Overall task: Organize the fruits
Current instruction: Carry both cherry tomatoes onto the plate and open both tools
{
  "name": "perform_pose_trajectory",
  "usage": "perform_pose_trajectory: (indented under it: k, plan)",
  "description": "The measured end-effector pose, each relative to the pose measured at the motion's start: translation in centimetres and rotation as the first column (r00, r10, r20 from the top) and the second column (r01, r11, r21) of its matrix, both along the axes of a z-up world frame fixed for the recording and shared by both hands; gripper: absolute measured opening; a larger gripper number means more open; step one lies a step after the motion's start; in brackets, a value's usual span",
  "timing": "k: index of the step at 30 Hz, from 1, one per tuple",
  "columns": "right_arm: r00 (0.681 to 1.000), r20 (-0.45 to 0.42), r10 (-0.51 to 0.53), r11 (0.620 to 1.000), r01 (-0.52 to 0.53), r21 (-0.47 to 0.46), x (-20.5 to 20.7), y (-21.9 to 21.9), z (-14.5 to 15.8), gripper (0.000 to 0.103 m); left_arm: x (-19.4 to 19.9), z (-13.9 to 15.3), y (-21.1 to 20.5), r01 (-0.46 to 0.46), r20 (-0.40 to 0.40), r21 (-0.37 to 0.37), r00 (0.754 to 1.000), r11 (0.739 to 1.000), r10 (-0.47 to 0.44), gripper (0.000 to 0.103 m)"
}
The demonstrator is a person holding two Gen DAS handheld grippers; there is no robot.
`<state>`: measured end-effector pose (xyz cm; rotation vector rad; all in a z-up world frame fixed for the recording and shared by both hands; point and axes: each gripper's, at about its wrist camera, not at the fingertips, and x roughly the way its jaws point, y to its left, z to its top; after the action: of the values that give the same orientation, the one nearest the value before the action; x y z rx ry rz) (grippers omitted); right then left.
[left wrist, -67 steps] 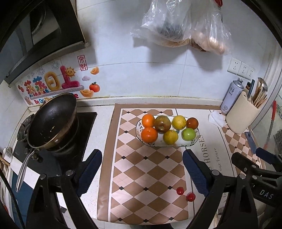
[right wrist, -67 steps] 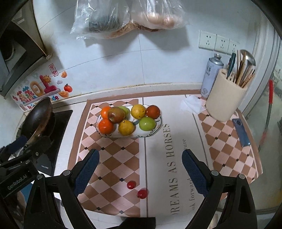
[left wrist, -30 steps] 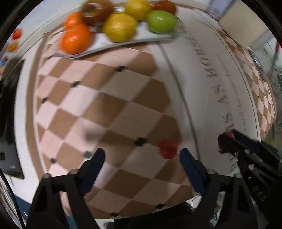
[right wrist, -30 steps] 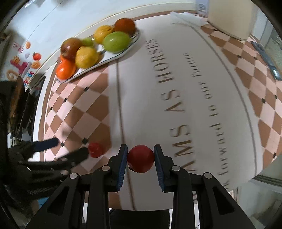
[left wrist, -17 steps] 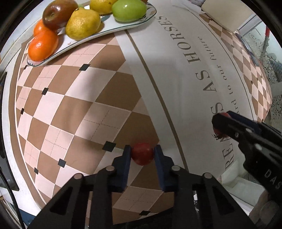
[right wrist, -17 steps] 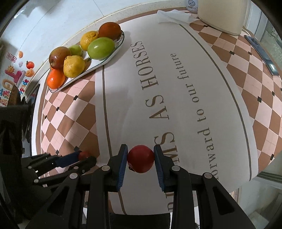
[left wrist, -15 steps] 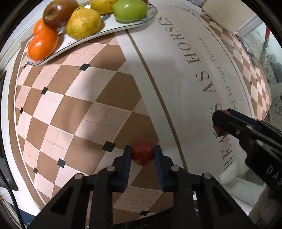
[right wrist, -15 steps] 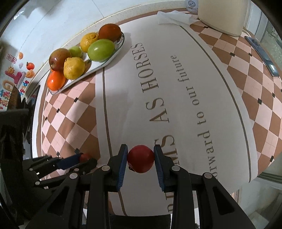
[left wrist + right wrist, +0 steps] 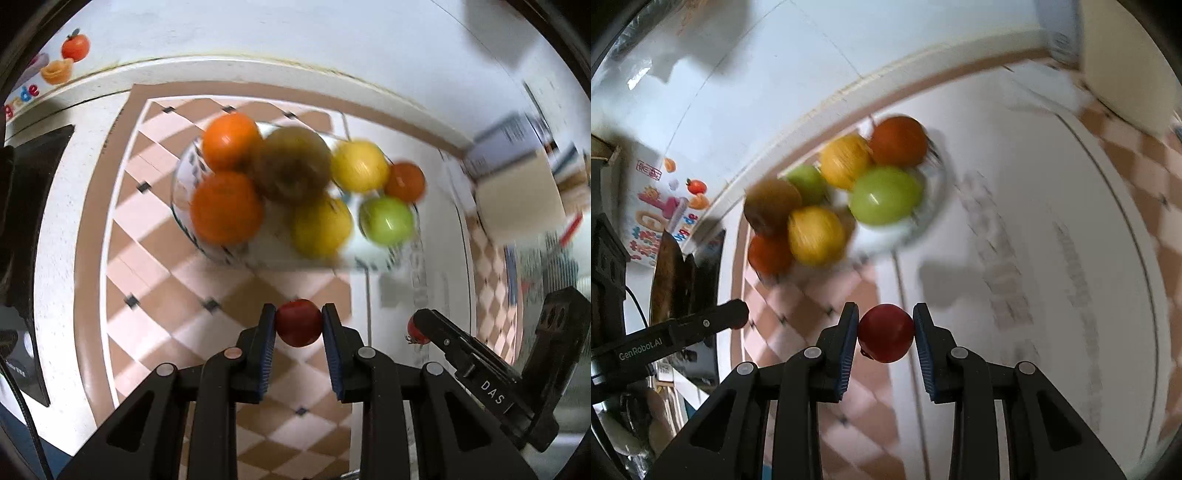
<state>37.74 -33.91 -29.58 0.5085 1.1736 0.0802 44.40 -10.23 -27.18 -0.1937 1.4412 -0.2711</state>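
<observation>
Red cherry tomatoes sit clamped in your left gripper (image 9: 298,323) and right gripper (image 9: 885,333), fruit plate (image 9: 236,253) straight ahead, left nearer.

Readable in the left wrist view: "DAS" in white on the right hand-held gripper (image 9: 419,326), and the coloured letters "ade" on the wall sticker (image 9: 22,98). Readable in the right wrist view: "GenRobot.AI" in white on the left hand-held gripper (image 9: 738,314). Print on the mat (image 9: 1034,258) too blurred to read.
</observation>
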Motion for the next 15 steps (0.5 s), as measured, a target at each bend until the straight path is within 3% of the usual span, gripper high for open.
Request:
perform_pose_trajectory:
  k: [6,15]
  plan:
    - [0.997,-0.005,0.071,0.996,-0.071,-0.048,5.9,1.7,-0.8,0.033,3.2,-1.8,-0.5,-0.032,-0.029,0.015,0.999,0.999,0.033,0.023]
    - [0.991,-0.044,0.130,0.988,-0.133,-0.081,8.1,2.5,-2.9,0.034,4.9,-4.7,-1.9,0.003,-0.061,0.062,0.998,0.998,0.001,0.023]
